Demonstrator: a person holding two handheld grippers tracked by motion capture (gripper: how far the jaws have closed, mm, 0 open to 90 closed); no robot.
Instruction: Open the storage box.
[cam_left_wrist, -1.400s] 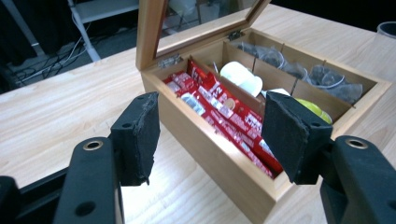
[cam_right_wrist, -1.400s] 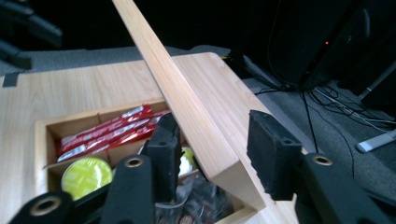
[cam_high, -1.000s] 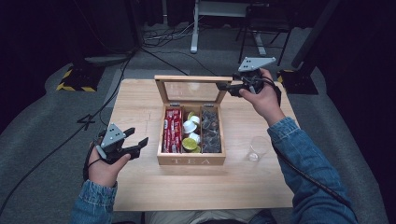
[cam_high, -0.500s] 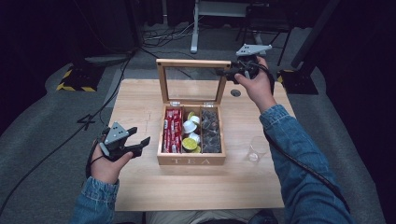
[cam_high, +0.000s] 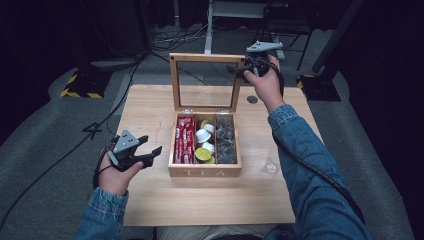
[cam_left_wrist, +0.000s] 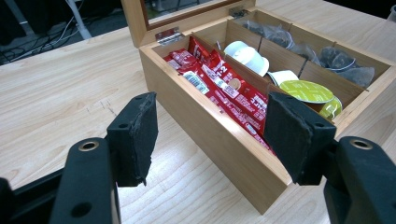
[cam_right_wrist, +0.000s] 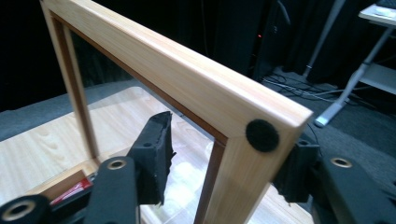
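Counter (cam_high: 150, 210) carries the tea box (cam_high: 205, 172) near its middle, and we place everything from that box. Its glass lid (cam_high: 207, 57) stands upright at the far edge. Our right gripper (cam_high: 245, 67) straddles the lid's top far-right corner; its fingers (cam_right_wrist: 154, 149) have just been opening, and the frame sits between them without being pinched. Our left gripper (cam_high: 150, 155) waits just left of the box, fingers (cam_left_wrist: 135, 135) half apart and empty, nearest the red sachets (cam_left_wrist: 224, 91) lying lengthwise in the left compartment.
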